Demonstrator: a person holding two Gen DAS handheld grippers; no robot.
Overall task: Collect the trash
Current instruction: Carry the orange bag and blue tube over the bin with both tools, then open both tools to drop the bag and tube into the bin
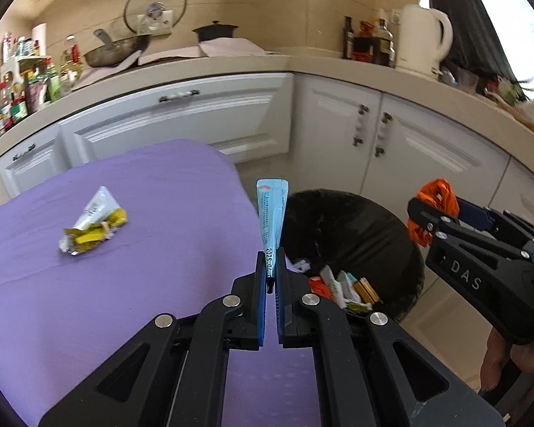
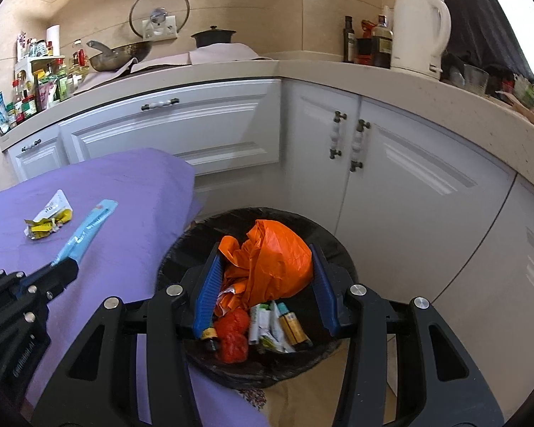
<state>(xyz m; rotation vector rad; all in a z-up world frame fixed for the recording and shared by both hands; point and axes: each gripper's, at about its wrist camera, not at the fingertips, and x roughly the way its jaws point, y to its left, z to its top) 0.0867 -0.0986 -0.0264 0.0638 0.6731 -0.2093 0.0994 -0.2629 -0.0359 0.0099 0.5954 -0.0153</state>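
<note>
**2 grippers carrying trash beside a bin**

The left gripper (image 1: 271, 259) is pinching the lower end of a light blue sachet (image 1: 271, 213) between its closed fingers, and the sachet is sticking up and forward past the corner of a table draped in a purple cloth (image 1: 124, 284). The right gripper (image 2: 263, 259) is hovering over a round bin with a black liner (image 2: 341, 252). Its fingers are spread and are touching both sides of a crumpled orange plastic bag (image 2: 277, 252); whether they are gripping it is unclear. Red wrappers (image 2: 233, 334), white packets and 2 batteries (image 2: 293, 327) are lying in the bin below. Back on the cloth, 1 crumpled yellow and white wrapper (image 1: 90, 224) is lying well apart from both grippers. White cabinets (image 2: 203, 131) are standing behind the table and bin.
</note>
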